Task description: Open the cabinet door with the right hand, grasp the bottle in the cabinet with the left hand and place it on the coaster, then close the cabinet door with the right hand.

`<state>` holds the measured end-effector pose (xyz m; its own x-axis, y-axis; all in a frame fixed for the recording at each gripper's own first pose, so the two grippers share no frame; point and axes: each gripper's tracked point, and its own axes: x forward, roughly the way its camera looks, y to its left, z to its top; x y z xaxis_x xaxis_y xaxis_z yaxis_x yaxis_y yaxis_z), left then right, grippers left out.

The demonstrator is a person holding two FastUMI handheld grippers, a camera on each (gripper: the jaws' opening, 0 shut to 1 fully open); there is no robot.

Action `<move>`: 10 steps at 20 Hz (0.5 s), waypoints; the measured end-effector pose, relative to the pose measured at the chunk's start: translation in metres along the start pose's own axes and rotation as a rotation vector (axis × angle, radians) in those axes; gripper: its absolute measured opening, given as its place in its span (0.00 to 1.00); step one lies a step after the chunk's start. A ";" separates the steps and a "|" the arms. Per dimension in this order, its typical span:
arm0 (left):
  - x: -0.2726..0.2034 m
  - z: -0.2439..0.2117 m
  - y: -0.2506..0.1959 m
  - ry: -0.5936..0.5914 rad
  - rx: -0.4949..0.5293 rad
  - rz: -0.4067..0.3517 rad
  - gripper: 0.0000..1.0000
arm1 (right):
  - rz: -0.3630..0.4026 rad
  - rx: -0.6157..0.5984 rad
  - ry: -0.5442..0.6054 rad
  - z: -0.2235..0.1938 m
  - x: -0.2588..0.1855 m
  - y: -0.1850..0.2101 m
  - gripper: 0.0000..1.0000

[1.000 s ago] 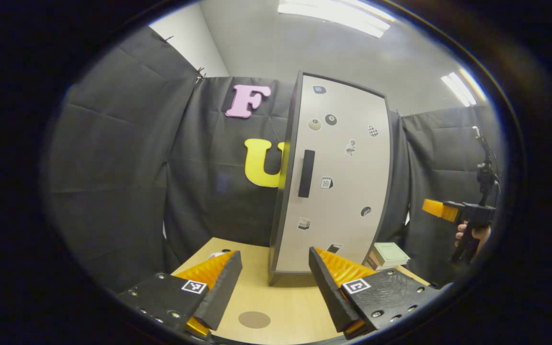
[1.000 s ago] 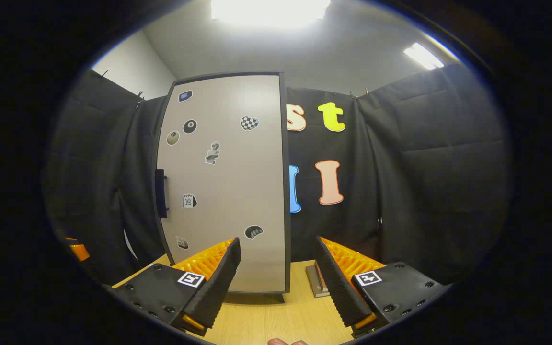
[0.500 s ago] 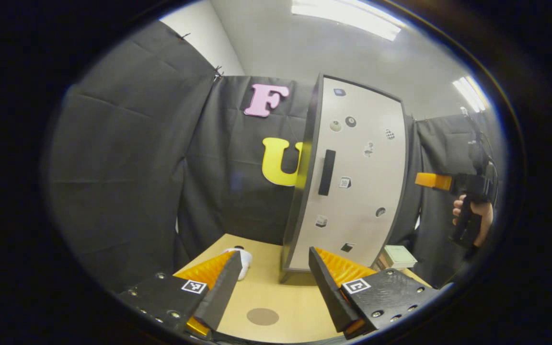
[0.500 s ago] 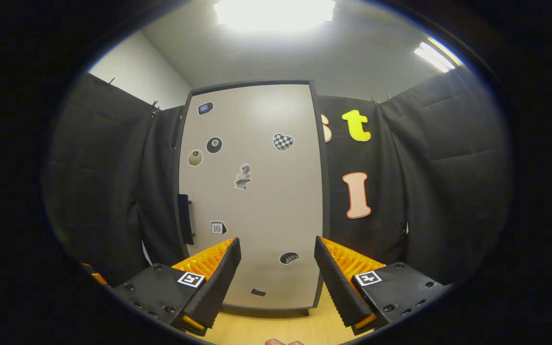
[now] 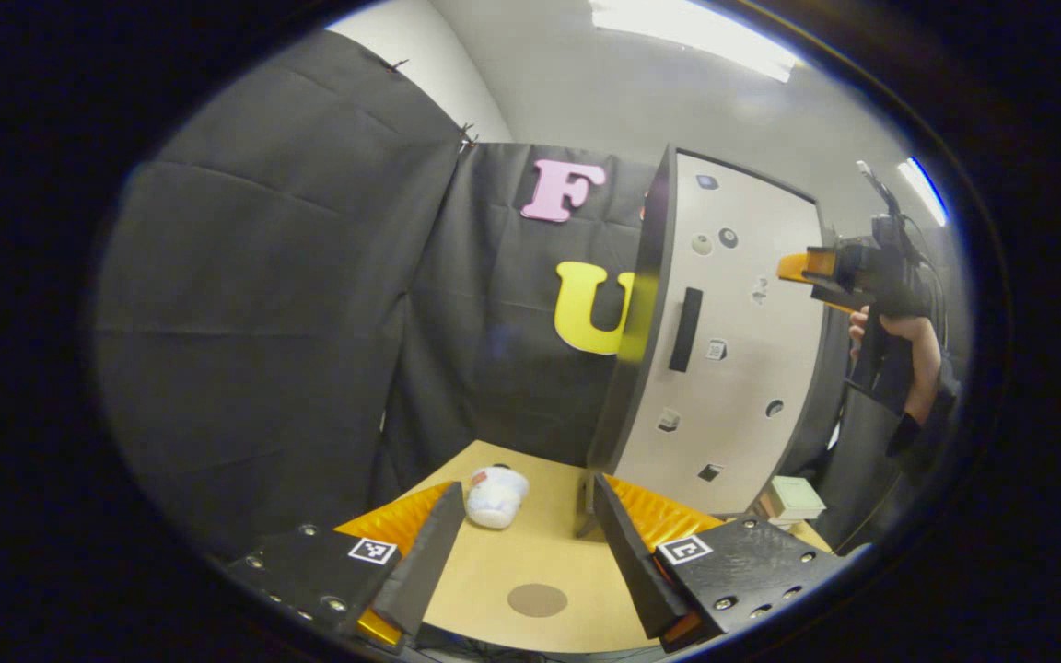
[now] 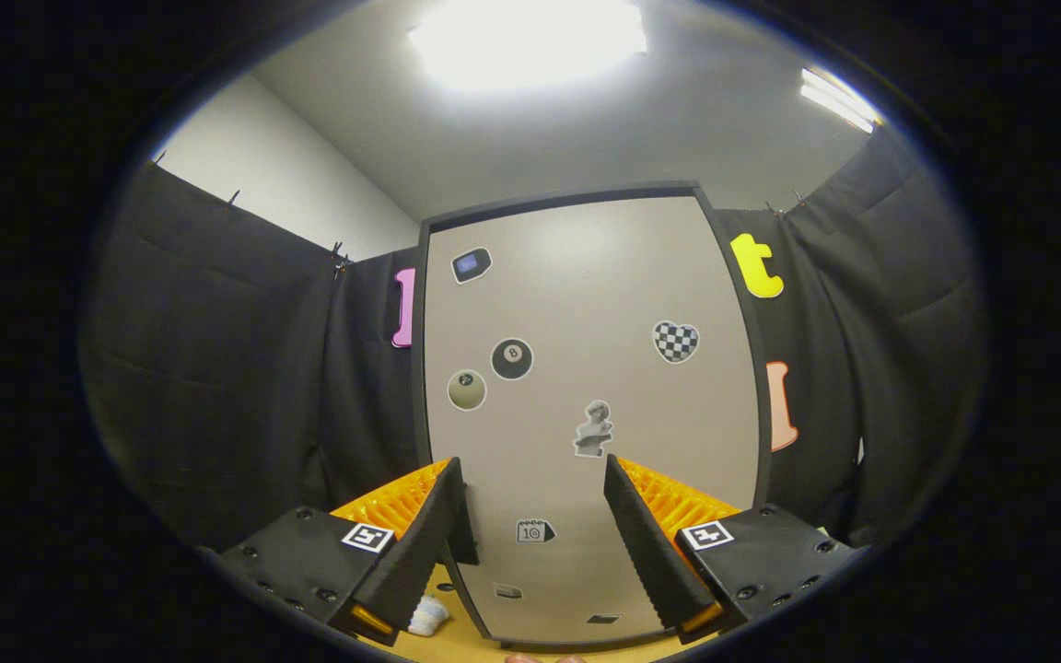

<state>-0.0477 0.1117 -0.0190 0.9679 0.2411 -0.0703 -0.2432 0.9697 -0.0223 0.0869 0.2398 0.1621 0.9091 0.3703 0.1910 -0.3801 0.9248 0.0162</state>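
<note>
While the cabinet door (image 6: 586,414) is standing shut ahead of the right claw (image 6: 530,543), whose fingers are gaping apart and empty, nothing is done yet; the left claw (image 5: 519,562) is waiting spread above the coaster (image 5: 537,599), bottle unseen.

Left gripper (image 5: 523,543) has its jaws wide apart over the tabletop (image 5: 530,562). Round coaster (image 5: 537,599) sits between them, white plush toy (image 5: 495,495) behind, closed cabinet door (image 5: 724,341) with a dark handle (image 5: 685,317), right gripper (image 5: 798,267) up beside it.
</note>
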 end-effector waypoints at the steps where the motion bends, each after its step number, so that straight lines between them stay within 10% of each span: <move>1: -0.001 0.000 0.006 0.000 0.000 0.018 0.87 | 0.005 0.010 -0.005 0.000 0.006 0.008 0.98; 10: -0.003 -0.011 0.057 0.027 -0.057 0.117 0.85 | 0.017 -0.008 0.051 -0.040 0.060 0.047 0.98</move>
<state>-0.0654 0.1655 -0.0314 0.9309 0.3507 -0.1024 -0.3584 0.9310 -0.0689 0.1306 0.3095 0.1356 0.9101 0.3896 0.1409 -0.3943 0.9190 0.0056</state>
